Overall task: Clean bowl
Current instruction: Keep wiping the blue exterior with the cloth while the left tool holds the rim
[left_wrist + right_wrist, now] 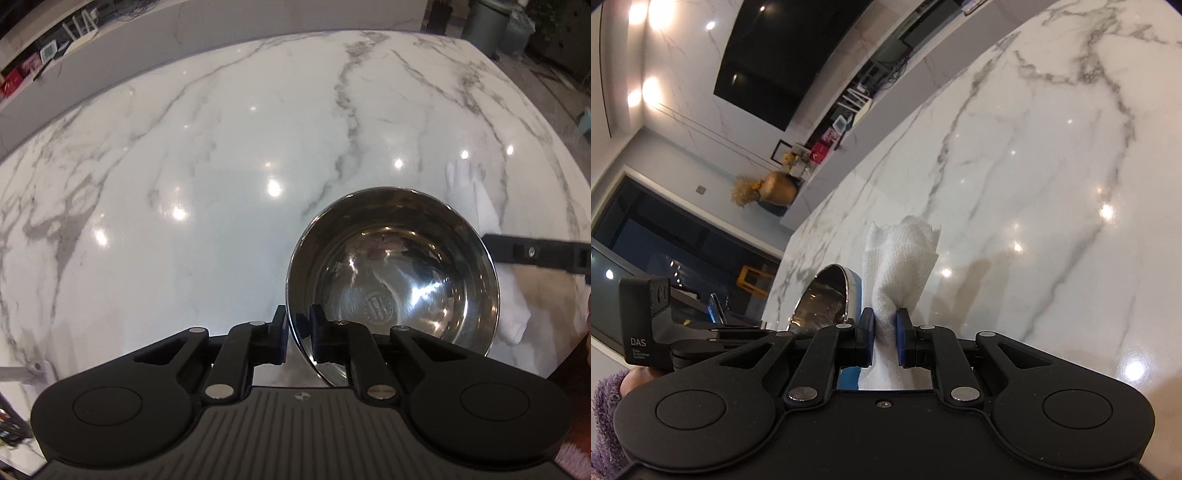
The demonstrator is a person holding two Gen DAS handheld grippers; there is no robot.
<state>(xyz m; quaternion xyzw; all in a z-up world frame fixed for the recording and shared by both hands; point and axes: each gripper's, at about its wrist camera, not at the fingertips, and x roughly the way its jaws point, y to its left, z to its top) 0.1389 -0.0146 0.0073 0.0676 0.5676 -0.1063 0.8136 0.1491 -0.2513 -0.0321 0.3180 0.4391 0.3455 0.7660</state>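
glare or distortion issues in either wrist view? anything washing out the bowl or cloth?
Left wrist: ceiling-light glare spots dot the marble table; the steel bowl mirrors the room but stays readable; the white cloth nearly blends into the marble. Right wrist: strong fisheye bend and tilt, more glare spots on the marble, cloth crisp, bowl partly hidden behind the gripper.

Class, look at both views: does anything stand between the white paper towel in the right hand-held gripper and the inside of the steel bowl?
Nothing visible does. The shiny steel bowl is empty and open, its rim pinched by the left hand-held gripper. The white paper towel, clamped in the right hand-held gripper, is beside the bowl.
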